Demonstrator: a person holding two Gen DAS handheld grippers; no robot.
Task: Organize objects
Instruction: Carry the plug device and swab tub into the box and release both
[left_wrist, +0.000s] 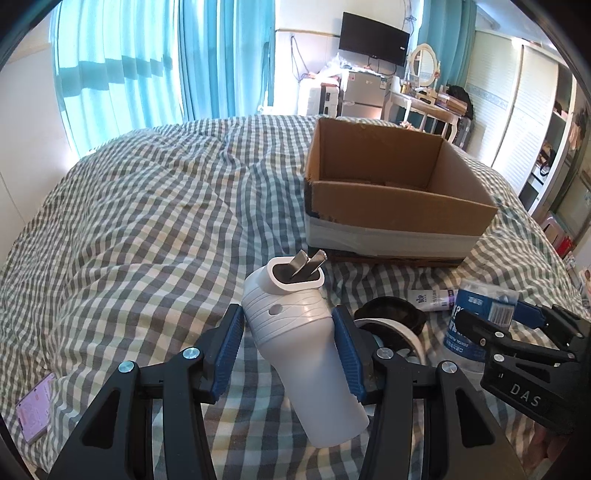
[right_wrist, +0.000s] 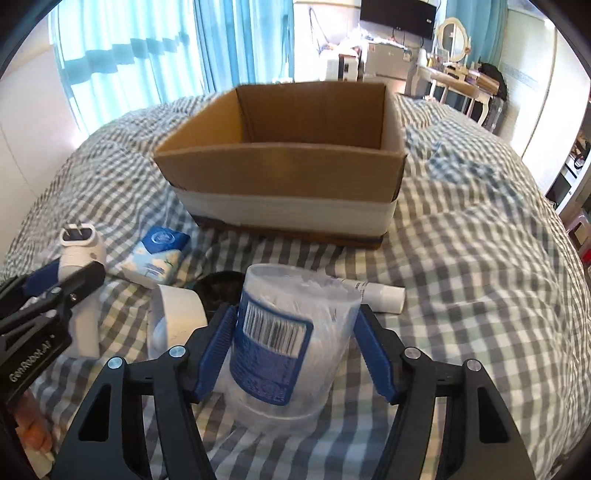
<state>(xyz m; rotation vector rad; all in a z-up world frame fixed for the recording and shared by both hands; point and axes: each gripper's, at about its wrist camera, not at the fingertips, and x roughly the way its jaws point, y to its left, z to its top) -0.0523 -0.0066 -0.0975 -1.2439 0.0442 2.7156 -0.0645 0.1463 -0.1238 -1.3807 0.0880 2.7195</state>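
Checked bedding (left_wrist: 147, 206) covers the bed that carries everything. At the far left edge of the left wrist view a small pink booklet (left_wrist: 35, 411) lies flat on the bedding. Next, the left tongs (left_wrist: 288, 343) pinch a white plug-in device (left_wrist: 295, 332) between their blue pads (left_wrist: 229, 347); the device is tilted, its two metal prongs pointing up and away toward the box. In the right wrist view the same device (right_wrist: 79, 251) appears at the left, held by those tongs (right_wrist: 59, 280). Just right of it lie a blue tissue pack (right_wrist: 157, 254), a white tape roll (right_wrist: 177, 321) and, behind the roll, a black round thing (right_wrist: 218, 286), partly hidden. Beyond them sits an open cardboard box (right_wrist: 280, 166), a white band wrapped around its lower half; its floor is mostly out of sight. Nearer, the right tongs (right_wrist: 295, 347) grip a clear plastic tub (right_wrist: 291, 332) with a blue barcode label, lying on its side, both pads against its wall. In the left wrist view the tub (left_wrist: 476, 317) and right tongs (left_wrist: 517, 325) show at the right. A small white tube (right_wrist: 380, 293) lies on the bedding just behind the tub.
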